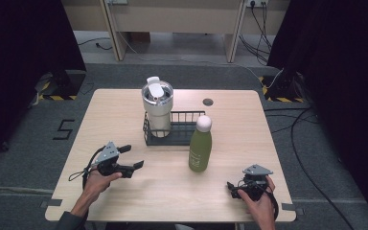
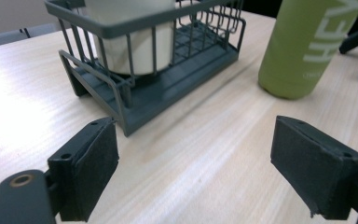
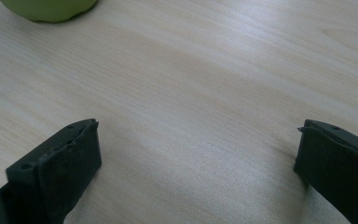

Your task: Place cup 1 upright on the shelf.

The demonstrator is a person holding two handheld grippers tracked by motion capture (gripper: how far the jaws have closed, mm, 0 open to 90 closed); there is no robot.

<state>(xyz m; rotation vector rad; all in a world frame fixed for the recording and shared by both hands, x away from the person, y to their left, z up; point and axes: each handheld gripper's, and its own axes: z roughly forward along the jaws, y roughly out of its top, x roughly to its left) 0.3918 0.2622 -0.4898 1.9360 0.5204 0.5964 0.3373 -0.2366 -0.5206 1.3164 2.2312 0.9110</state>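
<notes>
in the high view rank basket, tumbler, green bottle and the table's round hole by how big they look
1. basket
2. tumbler and green bottle: look about alike; the tumbler stands in the basket, part hidden by its wires, so no ranking
3. round hole

Even overhead light falls on the worktop (image 1: 124,105); glare whitens its left in the left gripper view; nearby jaws look soft.

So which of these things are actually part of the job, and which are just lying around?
Likely part of the job:
green bottle
wire basket
white tumbler, standing in the basket
left gripper and right gripper, fingers apart

Just lying about:
round table grommet
floor cables
</notes>
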